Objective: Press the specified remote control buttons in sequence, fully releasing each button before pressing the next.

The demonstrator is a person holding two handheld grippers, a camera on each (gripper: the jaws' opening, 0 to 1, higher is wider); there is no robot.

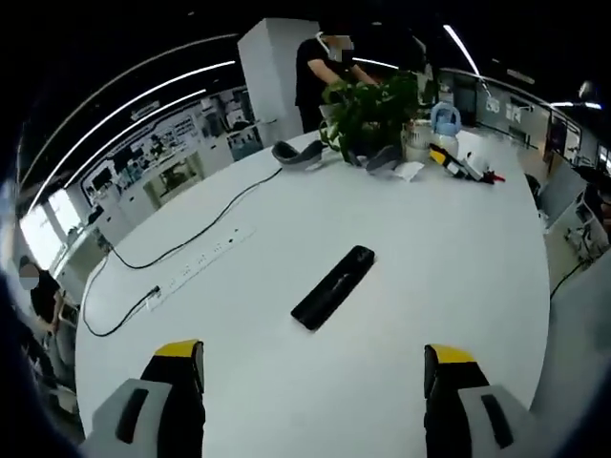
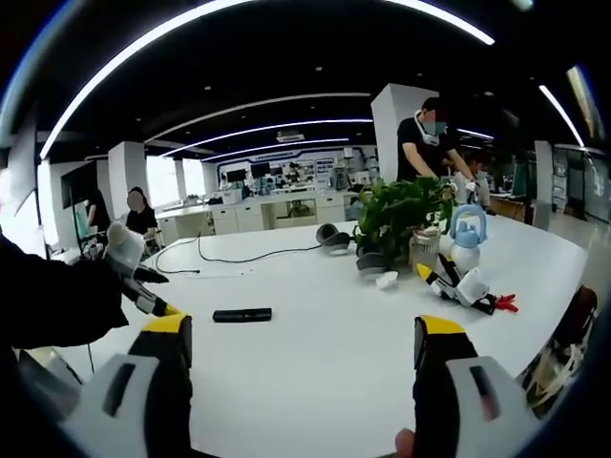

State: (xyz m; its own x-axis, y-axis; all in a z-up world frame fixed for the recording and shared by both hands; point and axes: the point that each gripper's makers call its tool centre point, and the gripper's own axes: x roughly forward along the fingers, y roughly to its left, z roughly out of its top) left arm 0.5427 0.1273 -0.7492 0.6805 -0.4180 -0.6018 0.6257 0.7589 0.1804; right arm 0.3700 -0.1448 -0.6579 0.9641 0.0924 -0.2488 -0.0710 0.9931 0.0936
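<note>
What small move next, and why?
Probably lower the left hand-held gripper toward the remote. The remote lies flat on the white table, untouched, ahead of its open jaws. The right hand-held gripper is open too, with the remote farther off to its left, so the left seems better placed to start pressing.

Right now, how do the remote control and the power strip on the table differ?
The remote control is black and short; the power strip is white and longer. The remote control lies free with no lead; the power strip trails a black cable. The remote control sits nearer the left claw. Both lie flat on the white table, untouched.
</note>
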